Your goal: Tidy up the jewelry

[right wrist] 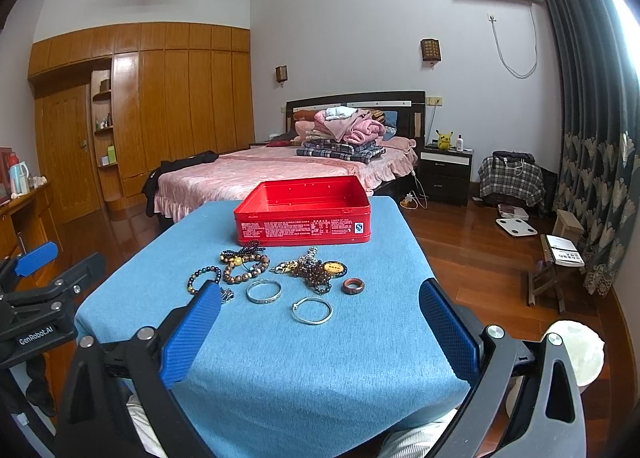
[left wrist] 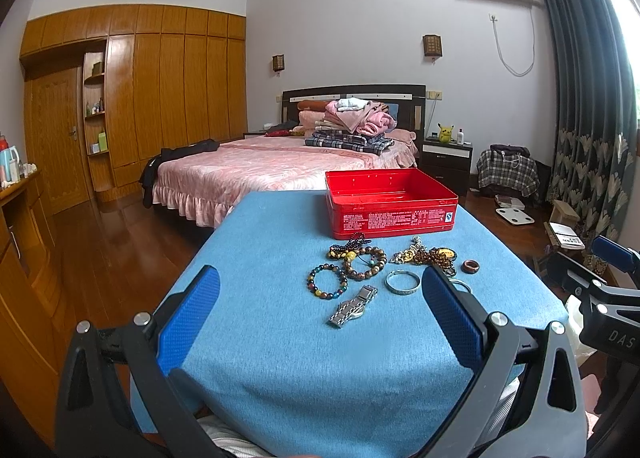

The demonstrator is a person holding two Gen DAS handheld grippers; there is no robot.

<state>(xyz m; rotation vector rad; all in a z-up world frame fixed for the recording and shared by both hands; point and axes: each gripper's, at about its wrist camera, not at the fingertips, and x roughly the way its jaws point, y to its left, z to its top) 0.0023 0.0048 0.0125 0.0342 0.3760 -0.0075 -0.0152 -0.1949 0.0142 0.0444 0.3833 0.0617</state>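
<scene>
Both claws spread wide above the blue cloth-covered bench [right wrist: 304, 358], holding nothing.

At frame centre the beaded bracelets [left wrist: 327, 281], silver bangles [right wrist: 263, 291] and steel watch [left wrist: 353, 307] lie loose just below the open red metal tin [right wrist: 303, 210] (left claw [left wrist: 320, 322], right claw [right wrist: 320, 328]).

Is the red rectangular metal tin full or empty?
Empty: the red rectangular metal tin has no lid, and its visible inside is bare red; all jewelry lies outside.

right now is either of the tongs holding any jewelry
No. The left tongs and right tongs are both open and empty; the jewelry lies on the blue cloth.
</scene>
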